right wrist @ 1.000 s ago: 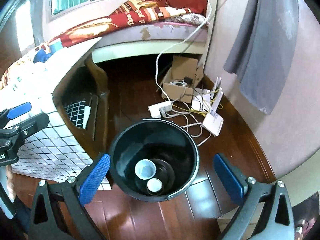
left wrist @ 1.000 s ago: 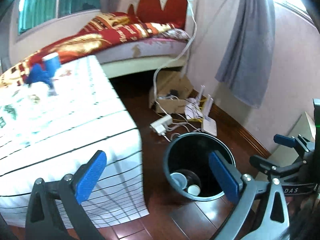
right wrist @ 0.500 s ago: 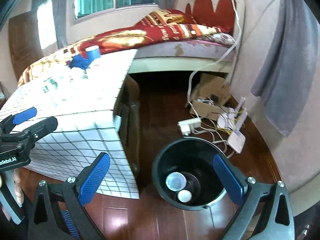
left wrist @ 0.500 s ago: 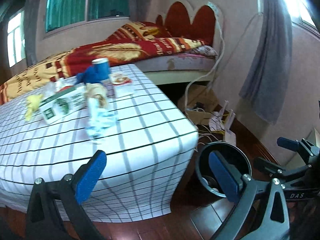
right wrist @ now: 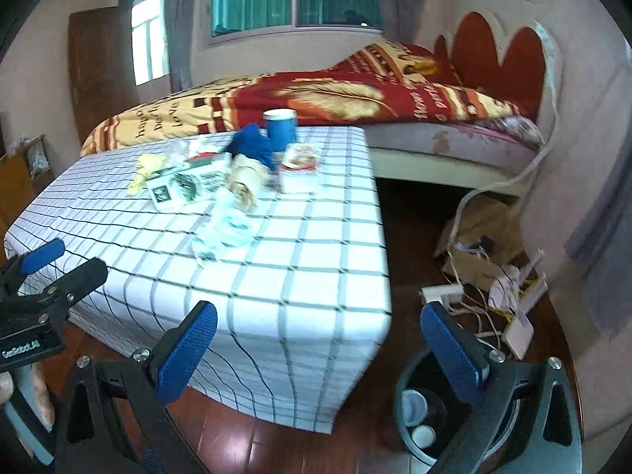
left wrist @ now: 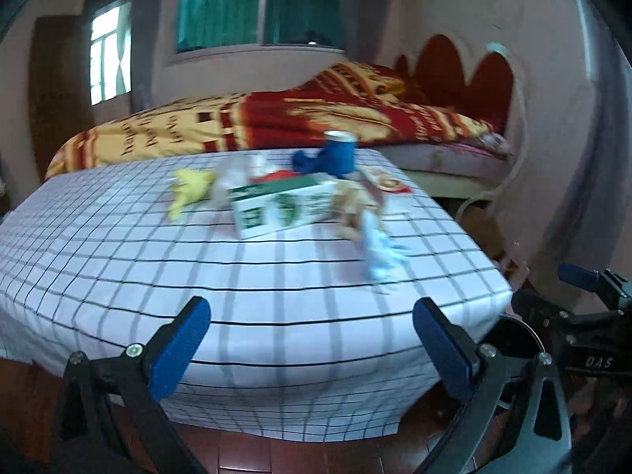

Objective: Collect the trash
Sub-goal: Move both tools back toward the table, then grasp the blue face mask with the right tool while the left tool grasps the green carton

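Observation:
Trash lies on a table with a checked cloth (left wrist: 118, 245) (right wrist: 308, 245): a green-and-white carton (left wrist: 282, 205) (right wrist: 177, 187), a yellow wrapper (left wrist: 189, 189) (right wrist: 146, 170), a pale blue face mask (left wrist: 379, 249) (right wrist: 227, 233), a crumpled brown wrapper (right wrist: 245, 179), a blue cup (left wrist: 339, 150) (right wrist: 280, 128) and blue crumpled paper (right wrist: 252, 146). A black bin (right wrist: 426, 422) with two white cups inside stands on the floor at the table's right. My left gripper (left wrist: 312, 347) is open before the table's front edge. My right gripper (right wrist: 320, 351) is open over the table corner and bin.
A bed with a red and yellow blanket (left wrist: 276, 118) (right wrist: 355, 91) lies behind the table. A cardboard box (right wrist: 482, 233), a power strip (right wrist: 442, 292) and tangled cables sit on the wooden floor by the right wall. A grey curtain (right wrist: 604, 237) hangs at right.
Both views have swung up and left, from the bin on the floor to the tabletop with the trash. Both grippers stay open and empty.

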The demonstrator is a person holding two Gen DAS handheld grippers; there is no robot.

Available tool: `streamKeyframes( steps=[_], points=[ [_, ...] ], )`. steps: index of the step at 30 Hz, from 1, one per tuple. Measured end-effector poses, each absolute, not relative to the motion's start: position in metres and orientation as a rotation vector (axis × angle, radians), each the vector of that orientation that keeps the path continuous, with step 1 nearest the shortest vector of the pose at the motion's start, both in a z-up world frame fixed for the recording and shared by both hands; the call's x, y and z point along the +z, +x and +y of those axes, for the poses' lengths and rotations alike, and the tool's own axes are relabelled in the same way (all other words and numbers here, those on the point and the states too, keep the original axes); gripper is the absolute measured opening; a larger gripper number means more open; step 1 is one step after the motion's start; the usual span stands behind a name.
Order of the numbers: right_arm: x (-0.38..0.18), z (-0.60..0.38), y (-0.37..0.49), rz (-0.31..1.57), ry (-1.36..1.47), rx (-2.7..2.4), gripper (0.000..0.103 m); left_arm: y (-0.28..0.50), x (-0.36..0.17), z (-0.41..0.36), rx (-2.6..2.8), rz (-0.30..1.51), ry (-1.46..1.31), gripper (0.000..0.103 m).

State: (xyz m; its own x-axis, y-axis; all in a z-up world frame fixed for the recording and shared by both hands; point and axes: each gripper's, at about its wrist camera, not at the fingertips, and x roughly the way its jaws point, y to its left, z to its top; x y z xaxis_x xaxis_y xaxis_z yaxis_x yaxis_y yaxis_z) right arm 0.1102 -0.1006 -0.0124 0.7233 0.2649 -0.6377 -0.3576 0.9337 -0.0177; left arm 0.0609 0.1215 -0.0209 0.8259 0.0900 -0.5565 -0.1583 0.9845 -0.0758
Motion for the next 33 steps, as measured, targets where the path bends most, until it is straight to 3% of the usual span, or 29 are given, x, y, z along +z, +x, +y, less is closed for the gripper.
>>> streamKeyframes(
  steps=[16, 18, 22, 24, 26, 33],
  points=[
    [-0.045, -0.001, 0.184, 0.741, -0.146, 0.405, 0.100, 0.091, -0.047, 0.177, 0.178, 0.633, -0.139, 0.102],
    [-0.049, 0.001, 0.192, 0.758, -0.140, 0.407, 0.087, 0.097, -0.048, 0.179, 0.173, 0.636, -0.142, 0.102],
    [-0.057, 0.006, 0.201, 0.783, -0.140, 0.428, 0.079, 0.111, -0.050, 0.180, 0.150, 0.647, -0.148, 0.102],
    [-0.059, 0.009, 0.204, 0.794, -0.147, 0.455, 0.051, 0.118, -0.051, 0.180, 0.134, 0.649, -0.147, 0.102],
    [-0.058, 0.007, 0.201, 0.791, -0.146, 0.473, 0.046, 0.125, -0.050, 0.181, 0.126, 0.648, -0.137, 0.102],
    [-0.041, -0.016, 0.204, 0.731, -0.107, 0.406, 0.045, 0.165, -0.043, 0.193, 0.074, 0.645, -0.157, 0.102]
  ],
)
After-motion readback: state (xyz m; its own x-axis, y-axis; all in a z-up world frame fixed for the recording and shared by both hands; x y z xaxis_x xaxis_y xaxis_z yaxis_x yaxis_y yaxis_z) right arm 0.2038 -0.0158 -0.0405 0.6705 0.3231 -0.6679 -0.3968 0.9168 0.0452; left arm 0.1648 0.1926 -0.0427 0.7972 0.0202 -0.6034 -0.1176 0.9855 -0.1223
